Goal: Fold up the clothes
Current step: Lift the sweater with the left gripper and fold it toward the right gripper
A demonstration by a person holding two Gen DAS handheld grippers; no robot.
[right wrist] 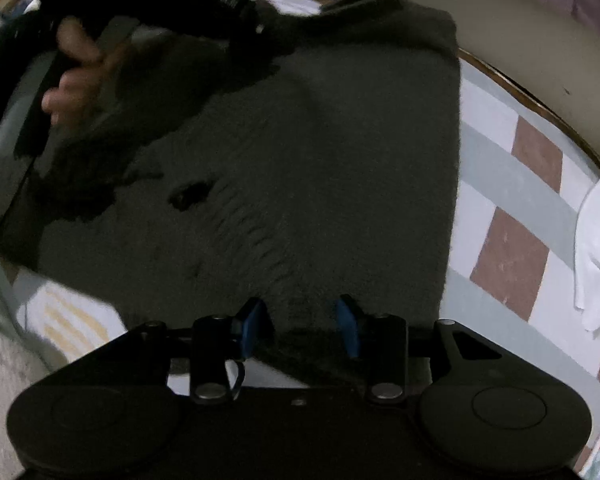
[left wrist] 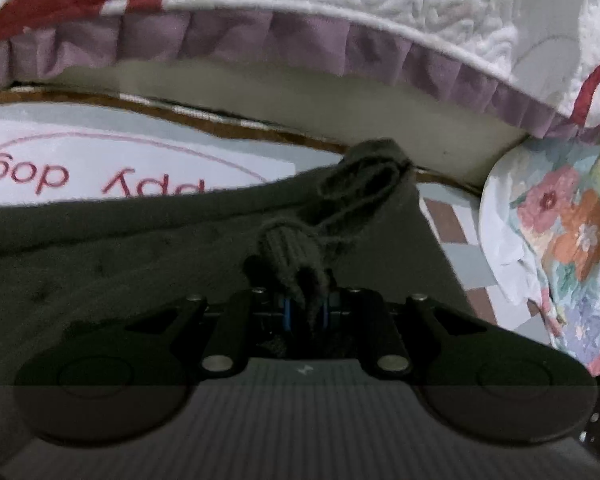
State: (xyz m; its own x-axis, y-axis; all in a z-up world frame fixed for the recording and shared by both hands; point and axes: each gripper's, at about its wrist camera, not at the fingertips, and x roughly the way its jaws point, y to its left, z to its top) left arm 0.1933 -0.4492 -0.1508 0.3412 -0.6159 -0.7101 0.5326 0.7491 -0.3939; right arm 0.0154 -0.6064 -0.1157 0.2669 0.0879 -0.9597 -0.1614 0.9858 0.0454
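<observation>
Dark olive garment [right wrist: 300, 168] lies spread on a checked mat [right wrist: 516, 184], filling the centre of the right wrist view; its far edge sits near the bed frill [left wrist: 260, 36] at the top of the left wrist view.

Left tool [left wrist: 304, 312]: clenched on a bunched ribbed edge of the garment [left wrist: 284, 252], cloth trailing up toward centre frame. A hand [right wrist: 76, 80] grips that tool at upper left of the right wrist view.

Right tool [right wrist: 302, 328]: released, blue pads apart, hovering at the garment's near edge, lower centre.

Judgement: a fold is in hand, the left side carrying an edge. Next calls for the right tool to pin or pinch the near edge so the cloth stays flat.

Floral cloth [left wrist: 572, 232] lies at right.
</observation>
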